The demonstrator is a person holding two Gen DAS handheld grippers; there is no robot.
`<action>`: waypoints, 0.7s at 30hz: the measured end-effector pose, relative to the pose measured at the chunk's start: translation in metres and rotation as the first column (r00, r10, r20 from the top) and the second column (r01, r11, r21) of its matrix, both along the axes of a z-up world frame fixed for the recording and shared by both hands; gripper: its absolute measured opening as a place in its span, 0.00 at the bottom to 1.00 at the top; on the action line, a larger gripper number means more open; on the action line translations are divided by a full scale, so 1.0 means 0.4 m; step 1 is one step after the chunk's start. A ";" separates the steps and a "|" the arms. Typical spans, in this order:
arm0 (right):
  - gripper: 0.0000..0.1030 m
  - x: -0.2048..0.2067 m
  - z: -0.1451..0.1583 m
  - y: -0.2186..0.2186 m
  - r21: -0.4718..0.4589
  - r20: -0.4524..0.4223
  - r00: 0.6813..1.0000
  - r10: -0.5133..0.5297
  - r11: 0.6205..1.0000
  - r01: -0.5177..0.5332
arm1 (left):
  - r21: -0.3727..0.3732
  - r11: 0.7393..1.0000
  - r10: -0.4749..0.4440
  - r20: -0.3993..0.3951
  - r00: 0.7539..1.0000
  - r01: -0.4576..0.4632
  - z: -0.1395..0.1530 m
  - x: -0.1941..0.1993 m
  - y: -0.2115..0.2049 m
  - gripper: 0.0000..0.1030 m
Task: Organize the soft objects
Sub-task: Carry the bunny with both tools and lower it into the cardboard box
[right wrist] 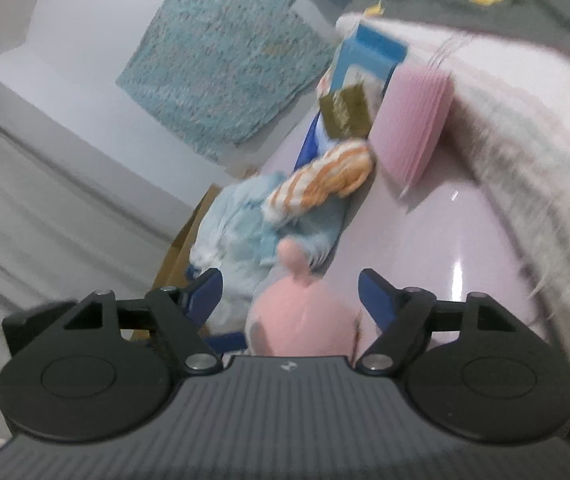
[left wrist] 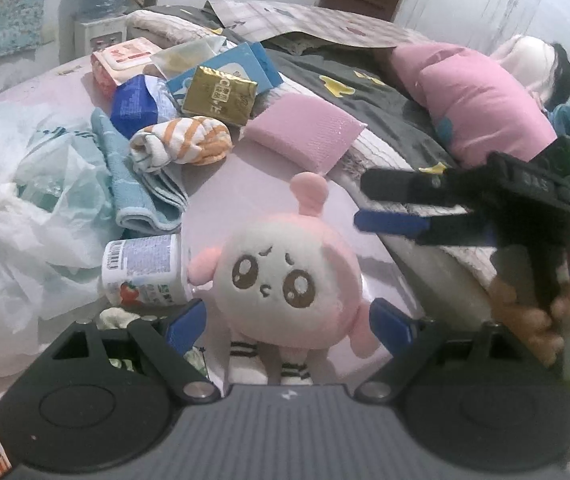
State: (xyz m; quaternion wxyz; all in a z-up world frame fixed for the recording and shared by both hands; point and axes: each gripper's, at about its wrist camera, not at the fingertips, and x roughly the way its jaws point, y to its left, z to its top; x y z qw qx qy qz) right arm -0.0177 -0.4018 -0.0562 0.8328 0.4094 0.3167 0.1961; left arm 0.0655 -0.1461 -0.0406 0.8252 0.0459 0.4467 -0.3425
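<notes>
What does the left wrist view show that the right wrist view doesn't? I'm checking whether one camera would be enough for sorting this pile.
Only the left wrist view shows the round pink-and-white plush toy's embroidered face, the white labelled plastic bottle, the crumpled white plastic bag and the right gripper, seen from outside.

Only the right wrist view shows the teal patterned cloth on the wall.

Both show the plush between open fingers, the orange-striped rolled cloth, the pink ribbed pad, the gold foil packet and the light blue folded towel.

Dim, soft light; right view seems motion-blurred.
</notes>
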 end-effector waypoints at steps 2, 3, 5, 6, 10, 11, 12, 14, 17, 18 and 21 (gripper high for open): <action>0.73 0.010 -0.009 0.023 -0.025 -0.021 1.000 0.018 1.000 -0.019 | 0.011 1.000 -0.008 -0.001 1.000 0.008 -0.011 0.008 -0.014 0.87; 0.73 0.018 -0.016 0.032 -0.035 -0.033 0.999 0.025 0.999 -0.026 | 0.015 1.000 -0.011 -0.005 1.000 0.011 -0.018 0.012 -0.021 0.86; 0.67 0.029 -0.031 0.049 -0.037 -0.058 0.998 0.039 0.998 -0.041 | 0.021 1.000 -0.009 -0.017 1.000 0.009 -0.032 0.022 -0.031 0.84; 0.60 0.032 -0.036 0.054 -0.039 -0.068 0.997 0.039 0.998 -0.042 | 0.019 1.000 -0.009 -0.029 1.000 0.009 -0.037 0.027 -0.034 0.83; 0.56 0.018 -0.013 0.069 -0.076 -0.068 0.997 0.025 0.997 -0.030 | -0.001 1.000 -0.006 -0.050 0.999 0.006 -0.035 0.026 -0.033 0.81; 0.56 0.011 0.001 0.070 -0.083 -0.068 0.997 0.022 0.996 -0.027 | -0.011 1.000 -0.009 -0.055 0.998 0.008 -0.027 0.021 -0.032 0.81; 0.56 0.005 0.015 0.071 -0.091 -0.067 0.998 0.020 0.996 -0.026 | -0.020 1.000 -0.013 -0.058 0.998 0.012 -0.018 0.014 -0.029 0.81; 0.56 -0.015 0.059 0.077 -0.118 -0.053 0.998 0.016 0.993 -0.022 | -0.042 0.999 -0.024 -0.050 0.998 0.022 0.011 -0.005 -0.025 0.81; 0.56 -0.047 0.146 0.094 -0.173 -0.006 1.000 0.022 0.985 -0.023 | -0.079 0.997 -0.028 -0.012 1.000 0.027 0.068 -0.037 -0.009 0.81; 0.56 -0.049 0.176 0.105 -0.193 0.013 0.999 0.033 0.981 -0.029 | -0.090 0.996 -0.024 0.009 1.000 0.024 0.090 -0.047 0.001 0.81; 0.56 -0.027 0.275 0.162 -0.253 0.090 0.991 0.096 0.965 -0.071 | -0.128 0.992 0.022 0.086 0.996 -0.011 0.160 -0.069 0.051 0.81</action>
